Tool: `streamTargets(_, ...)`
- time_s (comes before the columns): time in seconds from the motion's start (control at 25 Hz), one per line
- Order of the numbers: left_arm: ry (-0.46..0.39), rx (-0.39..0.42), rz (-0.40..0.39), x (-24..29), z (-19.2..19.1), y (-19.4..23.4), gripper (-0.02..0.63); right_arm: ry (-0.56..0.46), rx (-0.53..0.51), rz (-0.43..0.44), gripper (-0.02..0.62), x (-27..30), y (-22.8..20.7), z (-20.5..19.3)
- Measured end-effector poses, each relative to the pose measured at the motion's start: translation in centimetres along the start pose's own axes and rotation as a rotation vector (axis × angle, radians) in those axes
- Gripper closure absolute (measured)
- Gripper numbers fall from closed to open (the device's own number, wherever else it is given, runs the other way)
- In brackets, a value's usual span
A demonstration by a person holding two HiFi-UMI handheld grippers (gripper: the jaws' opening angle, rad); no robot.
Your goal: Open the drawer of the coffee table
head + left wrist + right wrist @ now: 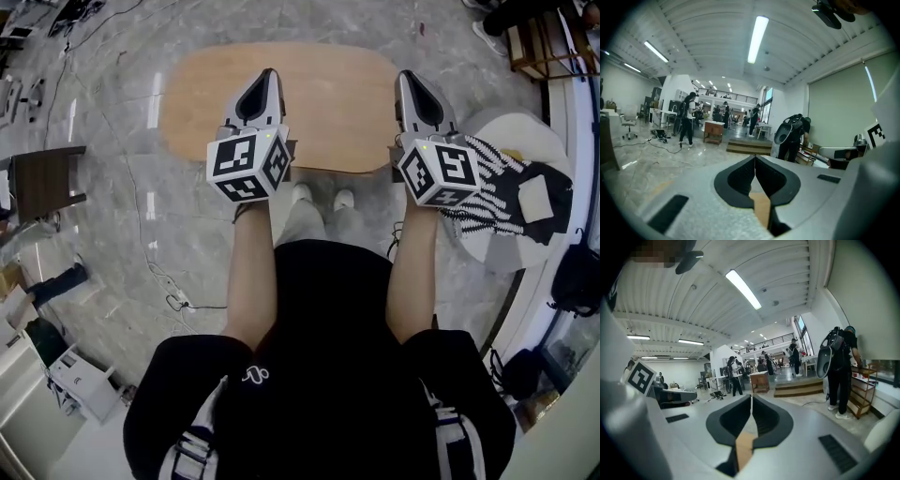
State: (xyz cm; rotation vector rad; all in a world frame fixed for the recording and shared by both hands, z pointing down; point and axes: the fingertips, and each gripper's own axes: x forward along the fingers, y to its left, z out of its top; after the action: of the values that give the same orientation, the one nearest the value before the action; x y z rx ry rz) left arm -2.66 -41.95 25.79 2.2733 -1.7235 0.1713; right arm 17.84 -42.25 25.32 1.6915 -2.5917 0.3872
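The coffee table (328, 94) has an oval light-wood top and stands on the marble floor just ahead of my feet. No drawer shows from above. My left gripper (270, 73) hovers over the table's near left part, jaws shut with nothing between them. My right gripper (409, 75) hangs over the near right edge, also shut and empty. In the left gripper view the left gripper (755, 157) points nearly level across the hall, and a sliver of the table top (761, 208) shows below the jaws. The right gripper (751, 395) looks the same way.
A white round seat with a black-and-white patterned cloth (511, 187) stands right of the table. A dark brown chair (42, 178) stands to the left, with cables (178, 295) on the floor. A wooden rack (539, 42) is far right. A person with a backpack (839, 366) stands ahead.
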Motion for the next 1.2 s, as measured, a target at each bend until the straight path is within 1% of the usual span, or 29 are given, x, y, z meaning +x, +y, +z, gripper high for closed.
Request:
streamTargets(0.16,0.061,-0.015,0.014,0.5,-3.0,1.8,0.595,0.054,0.026,-0.013,0.58,0.6,-0.1,-3.1)
streamTargets(0.44,0.174,-0.013,0.014,0.0,-8.3,4.0,0.595,0.127,0.065,-0.047,0.58,0.5,-0.6,-7.6)
streamTargets(0.68,0.273,-0.005,0.013,-0.6,-13.2,4.8,0.595,0.193,0.087,-0.062,0.58,-0.3,-1.0,-11.7)
streamTargets(0.8,0.312,0.009,0.004,-1.1,-15.2,5.2,0.595,0.228,0.09,-0.059,0.58,-0.6,-0.6,-13.8)
streamTargets(0.92,0.349,-0.005,-0.007,-1.8,-17.4,6.2,0.595,0.268,0.092,-0.058,0.58,-0.8,0.1,-16.0)
streamTargets(1.12,0.41,-0.018,-0.065,-3.1,-21.6,6.3,0.595,0.351,0.083,-0.045,0.58,-1.9,0.3,-20.1)
streamTargets(1.2,0.441,-0.016,-0.074,-3.4,-23.3,6.3,0.595,0.383,0.08,-0.039,0.58,-2.2,0.4,-21.8)
